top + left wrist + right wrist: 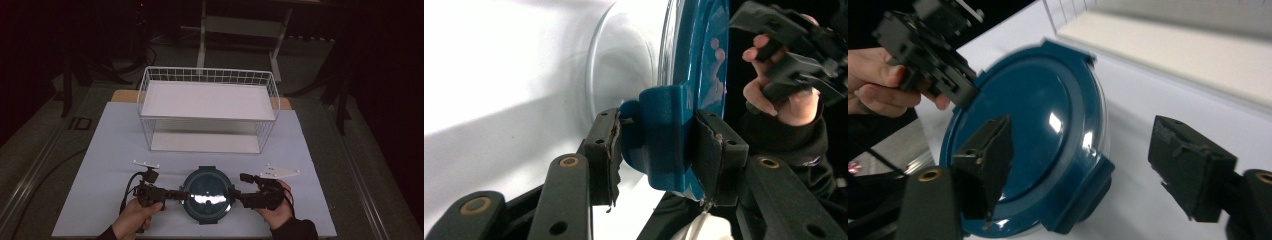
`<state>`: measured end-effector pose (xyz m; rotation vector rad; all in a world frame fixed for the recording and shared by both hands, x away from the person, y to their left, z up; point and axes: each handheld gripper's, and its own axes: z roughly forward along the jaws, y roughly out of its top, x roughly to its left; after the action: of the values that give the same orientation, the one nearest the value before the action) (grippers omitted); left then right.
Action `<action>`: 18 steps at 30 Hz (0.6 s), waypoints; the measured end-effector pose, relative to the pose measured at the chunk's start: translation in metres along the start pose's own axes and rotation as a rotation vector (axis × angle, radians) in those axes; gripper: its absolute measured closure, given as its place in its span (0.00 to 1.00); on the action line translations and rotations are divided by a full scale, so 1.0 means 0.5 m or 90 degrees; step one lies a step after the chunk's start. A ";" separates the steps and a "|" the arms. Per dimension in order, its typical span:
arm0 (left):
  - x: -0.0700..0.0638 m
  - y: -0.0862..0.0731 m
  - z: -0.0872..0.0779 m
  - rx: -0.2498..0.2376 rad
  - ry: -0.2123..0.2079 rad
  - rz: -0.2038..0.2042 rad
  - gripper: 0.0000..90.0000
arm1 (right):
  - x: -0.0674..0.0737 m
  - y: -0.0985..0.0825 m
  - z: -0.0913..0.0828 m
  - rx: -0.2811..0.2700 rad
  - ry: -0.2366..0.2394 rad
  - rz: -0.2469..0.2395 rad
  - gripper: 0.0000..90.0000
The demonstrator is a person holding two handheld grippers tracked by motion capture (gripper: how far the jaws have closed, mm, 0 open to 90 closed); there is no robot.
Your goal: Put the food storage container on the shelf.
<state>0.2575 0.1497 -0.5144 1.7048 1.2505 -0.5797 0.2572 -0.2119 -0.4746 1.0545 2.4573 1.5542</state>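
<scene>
Dark room; container (206, 195) base hidden.

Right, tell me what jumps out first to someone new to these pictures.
The round container with the teal lid sits at the near edge of the white table, flanked by both grippers. The left gripper is clamped on a lid latch tab, while the right gripper stands open around the opposite tab. Behind them stands a white wire rack, two-tiered.

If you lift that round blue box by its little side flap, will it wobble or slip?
The container looks like hard plastic, so it probably stays stiff. Its glossy lid may be slippery. The left gripper clamps only one clip, so it might tilt until the right gripper grips too.
</scene>
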 end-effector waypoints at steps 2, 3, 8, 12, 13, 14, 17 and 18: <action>0.000 -0.005 -0.002 0.000 -0.001 0.013 0.63 | -0.002 -0.003 0.001 0.007 0.007 0.012 0.31; -0.001 -0.007 -0.002 0.000 -0.002 0.021 0.63 | -0.013 -0.017 0.008 0.037 0.033 0.049 0.41; -0.007 -0.011 -0.003 -0.006 -0.001 0.054 0.64 | -0.026 -0.029 0.015 0.060 0.072 0.090 0.54; -0.011 -0.015 -0.004 -0.006 0.001 0.069 0.64 | -0.034 -0.033 0.017 0.065 0.101 0.120 0.60; -0.011 -0.015 -0.004 -0.006 0.001 0.069 0.64 | -0.034 -0.033 0.017 0.065 0.101 0.120 0.60; -0.012 -0.017 -0.004 -0.008 0.002 0.071 0.64 | -0.035 -0.034 0.017 0.066 0.107 0.127 0.60; -0.014 -0.019 -0.004 -0.012 0.003 0.077 0.64 | -0.041 -0.035 0.018 0.073 0.120 0.148 0.60; -0.016 -0.019 -0.003 -0.013 0.006 0.082 0.64 | -0.043 -0.036 0.018 0.079 0.126 0.156 0.60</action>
<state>0.2456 0.1479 -0.5109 1.7575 1.1391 -0.4814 0.2677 -0.2215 -0.5002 1.3267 2.6711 1.6637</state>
